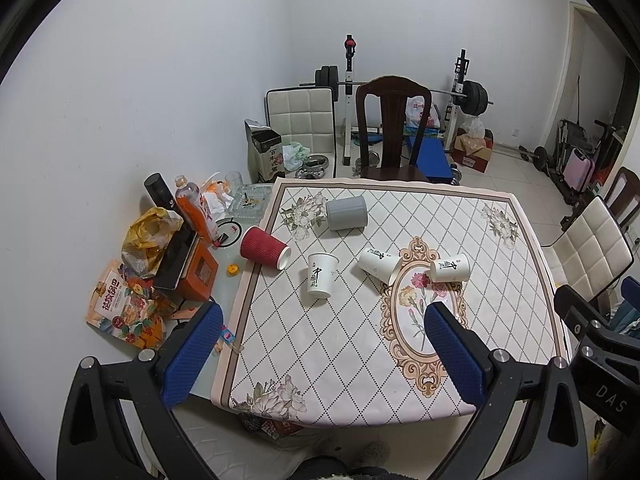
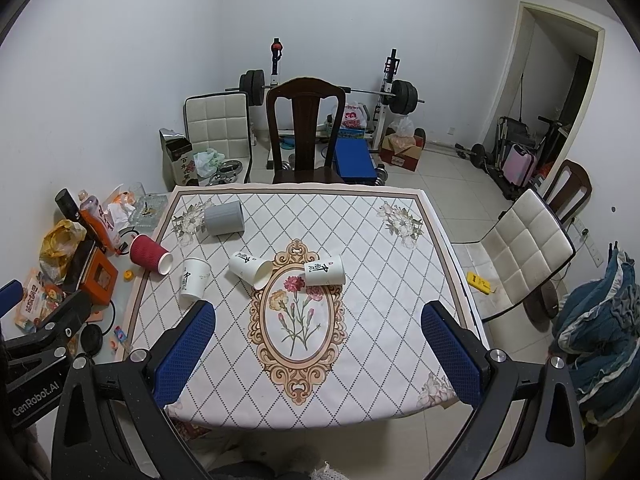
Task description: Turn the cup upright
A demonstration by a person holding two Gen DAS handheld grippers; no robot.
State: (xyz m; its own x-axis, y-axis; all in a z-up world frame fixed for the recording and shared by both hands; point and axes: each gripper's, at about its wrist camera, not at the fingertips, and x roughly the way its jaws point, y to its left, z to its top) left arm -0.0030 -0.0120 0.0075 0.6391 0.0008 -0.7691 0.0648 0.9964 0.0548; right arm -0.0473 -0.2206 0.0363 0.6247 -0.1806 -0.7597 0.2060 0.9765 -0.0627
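Five cups are seen on the table [image 1: 500,360] from the left wrist: a red cup [image 1: 264,247] on its side at the left edge, a grey cup [image 1: 347,212] and three white cups [image 1: 321,275] further in. The left gripper [image 1: 324,344] is held wide, empty, over the near edge.

From the right wrist, the right gripper [image 2: 318,350] is likewise spread wide and empty. The red cup [image 2: 150,257] is best gripped across its ribbed wall, lifted clear, then turned.

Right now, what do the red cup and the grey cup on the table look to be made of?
Red cup: likely paper, matte, with a wavy ribbed sleeve and white inside rim. Grey cup: probably plastic or silicone, an even matte surface with fine ribbing; I can't be sure.
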